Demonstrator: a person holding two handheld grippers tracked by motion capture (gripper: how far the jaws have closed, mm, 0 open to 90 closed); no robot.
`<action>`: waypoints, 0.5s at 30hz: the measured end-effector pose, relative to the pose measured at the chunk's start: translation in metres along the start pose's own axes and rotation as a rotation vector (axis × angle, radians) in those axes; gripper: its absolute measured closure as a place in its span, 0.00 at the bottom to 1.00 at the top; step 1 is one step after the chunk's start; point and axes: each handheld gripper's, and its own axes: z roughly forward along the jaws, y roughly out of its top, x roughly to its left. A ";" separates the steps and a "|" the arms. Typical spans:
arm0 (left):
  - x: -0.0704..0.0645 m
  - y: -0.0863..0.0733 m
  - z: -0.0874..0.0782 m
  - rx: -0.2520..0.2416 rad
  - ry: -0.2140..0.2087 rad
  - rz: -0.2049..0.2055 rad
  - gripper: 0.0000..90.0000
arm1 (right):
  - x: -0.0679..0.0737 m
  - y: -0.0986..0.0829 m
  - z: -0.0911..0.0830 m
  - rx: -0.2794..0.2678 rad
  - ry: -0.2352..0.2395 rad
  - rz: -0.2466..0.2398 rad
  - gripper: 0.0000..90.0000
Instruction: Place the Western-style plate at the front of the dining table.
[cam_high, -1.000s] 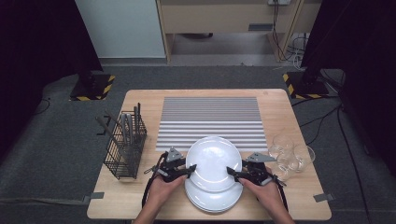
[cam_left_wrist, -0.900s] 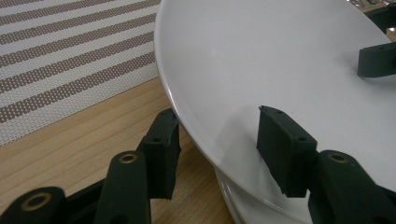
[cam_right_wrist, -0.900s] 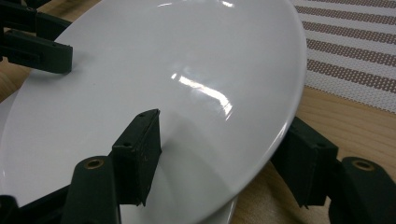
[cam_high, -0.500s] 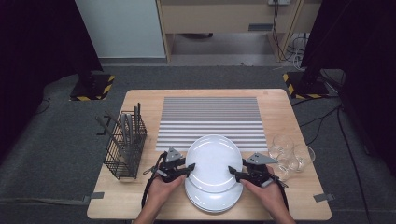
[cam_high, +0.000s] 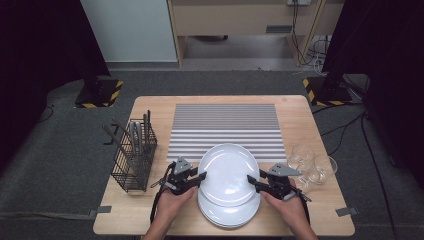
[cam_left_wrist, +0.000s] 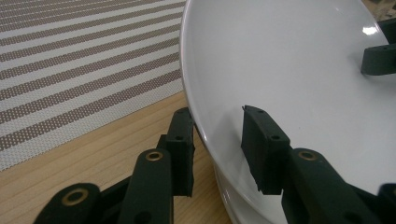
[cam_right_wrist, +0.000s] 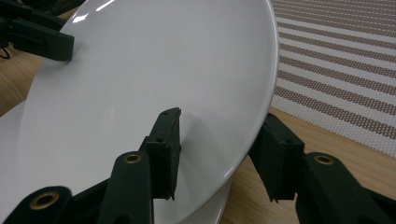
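While lifted off plate stack at near table edge, top plate pinched at opposite rims: left gripper, right gripper, one jaw above, one below. Likely glazed ceramic: stiff, heavy, slick, chippable. Keep level.

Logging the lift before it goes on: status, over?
Left gripper and right gripper clamp opposite rims of top plate, raised off plate stack. Striped mat ahead, glasses right, both apart.

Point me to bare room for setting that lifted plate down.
Best: the striped mat, bare behind the top plate. Also free is the wood strip between cutlery basket and mat. Crowded: right of the plate stack, where glasses sit by the right gripper.
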 end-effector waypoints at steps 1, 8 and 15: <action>0.000 0.000 -0.001 -0.005 0.000 -0.003 0.72 | 0.000 0.000 0.000 -0.005 -0.001 -0.004 0.62; -0.002 0.004 -0.006 -0.025 0.002 0.009 0.76 | -0.003 0.003 -0.005 -0.019 -0.009 0.003 0.69; -0.003 0.006 -0.009 -0.045 0.000 0.003 0.79 | -0.005 0.004 -0.008 -0.029 -0.005 0.018 0.72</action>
